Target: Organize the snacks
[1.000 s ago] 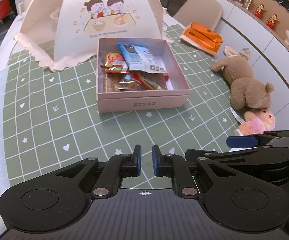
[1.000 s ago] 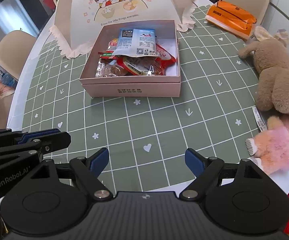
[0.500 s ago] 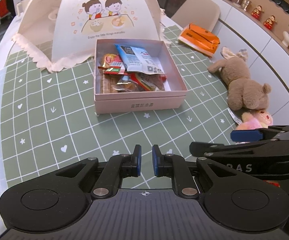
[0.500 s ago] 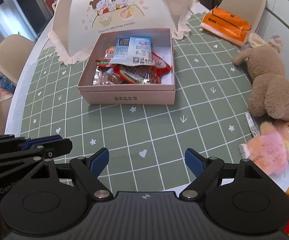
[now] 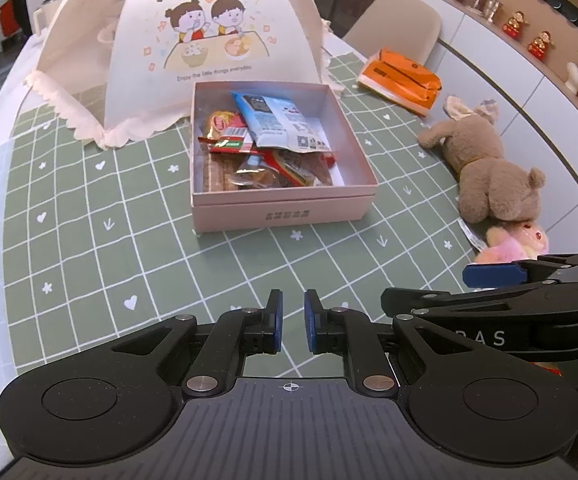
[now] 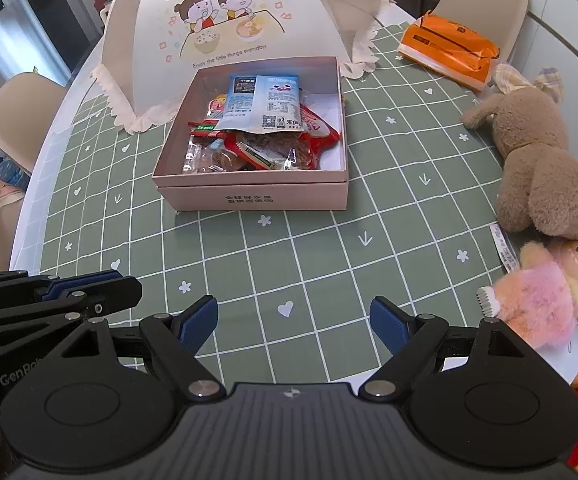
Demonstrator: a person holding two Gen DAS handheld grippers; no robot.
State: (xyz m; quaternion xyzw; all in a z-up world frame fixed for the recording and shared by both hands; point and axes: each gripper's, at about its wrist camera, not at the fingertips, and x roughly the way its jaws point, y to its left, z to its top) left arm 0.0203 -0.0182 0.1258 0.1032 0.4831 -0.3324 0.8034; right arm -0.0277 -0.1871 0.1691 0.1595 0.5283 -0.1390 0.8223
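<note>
Both my grippers hang over the green checked tablecloth (image 5: 89, 240), holding nothing.

Left wrist view: my left gripper (image 5: 291, 326) has its jaws drawn nearly together, empty; the pink box (image 5: 281, 208) of snacks (image 5: 273, 136) sits at twelve o'clock, well apart, and my right gripper (image 5: 493, 274) pokes in at three.
Right wrist view: my right gripper's jaws stand wide and empty; the box is at twelve, a brown plush toy (image 6: 545, 176) at two.
</note>
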